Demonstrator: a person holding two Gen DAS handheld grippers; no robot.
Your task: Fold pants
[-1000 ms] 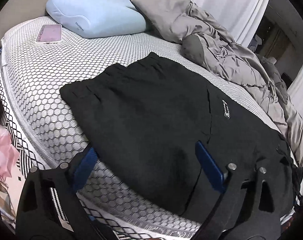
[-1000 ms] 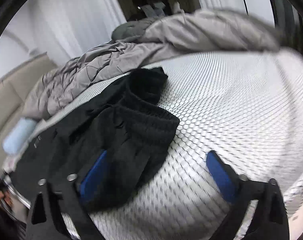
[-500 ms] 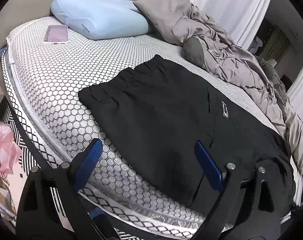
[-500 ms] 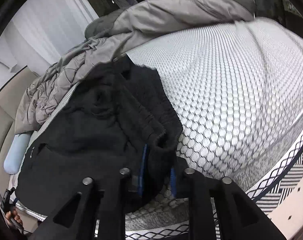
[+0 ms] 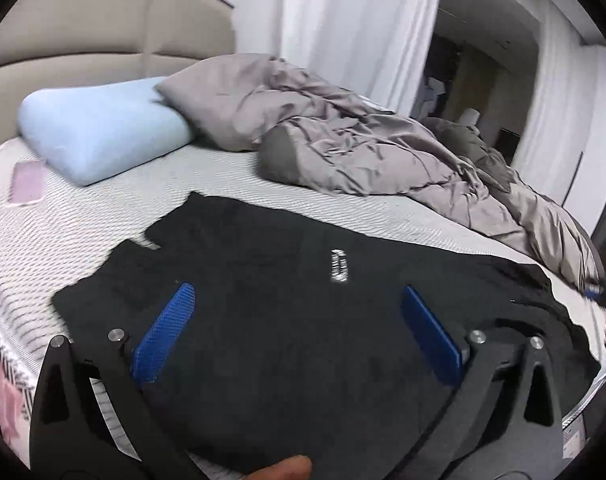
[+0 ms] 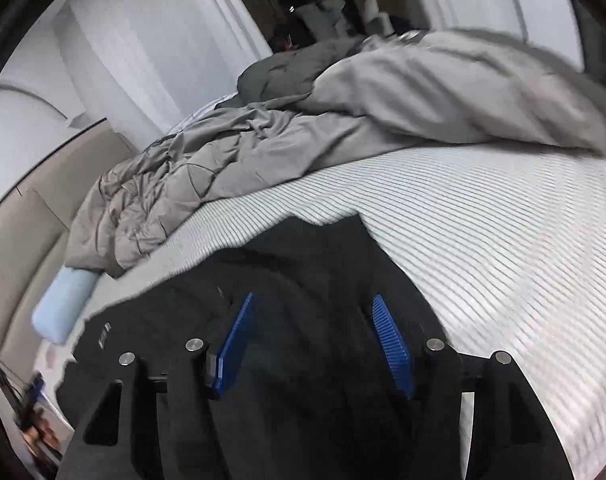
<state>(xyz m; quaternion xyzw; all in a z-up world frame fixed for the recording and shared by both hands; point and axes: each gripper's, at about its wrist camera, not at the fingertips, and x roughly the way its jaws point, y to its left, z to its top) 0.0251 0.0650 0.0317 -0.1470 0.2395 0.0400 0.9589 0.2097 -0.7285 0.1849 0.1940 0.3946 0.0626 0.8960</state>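
You are working with the black, soft-knit pants (image 5: 287,320), which are lying flat on the white mesh-patterned mattress of the bed (image 5: 83,232), near its front edge and well clear of the rumpled grey duvet (image 5: 363,148) and the pale blue contoured pillow (image 5: 99,128). Judging by how the cloth is lying, one fold looks done: the pants are resting as a broad dark slab with a small white label (image 5: 338,265) facing up, and part of the fabric seems to be doubled over at the far end, though blur is making the layers hard to separate. You are probably facing at least one more fold to bring it down to a compact bundle. Your left tool (image 5: 297,322) is hovering over the middle of the pants with its blue pads spread as wide as they go, gripping nothing. Your right tool (image 6: 315,340) is standing about half open above the dark cloth; its jaws have just been opening, and no fabric is pinched between them. A flat pink phone (image 5: 25,186) is lying beside the pillow, out of your way.
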